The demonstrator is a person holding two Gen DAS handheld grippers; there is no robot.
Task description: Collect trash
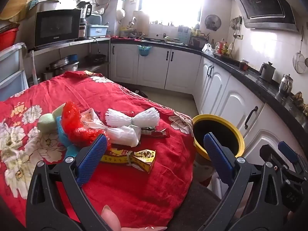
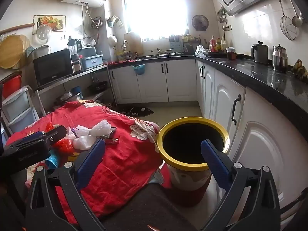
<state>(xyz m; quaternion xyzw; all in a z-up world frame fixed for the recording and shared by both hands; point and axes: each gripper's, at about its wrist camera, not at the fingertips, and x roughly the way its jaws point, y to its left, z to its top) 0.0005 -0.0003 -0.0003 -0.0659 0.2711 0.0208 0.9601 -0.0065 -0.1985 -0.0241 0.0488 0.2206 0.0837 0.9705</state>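
Because nothing is gripped yet, the left gripper hangs spread and empty above the yellow carton, nearest of the litter heaped on the red-clothed tabletop, so one short reach would probably claim it. From the right wrist, the right gripper is likewise spread empty beside the yellow-rimmed bin, which touches the tabletop's edge, handy for drops.

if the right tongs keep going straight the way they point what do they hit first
Probably the yellow-rimmed trash bin: the open right tongs frame its near rim and dark mouth. The red tablecloth lies just left of that line. Depth is unclear.
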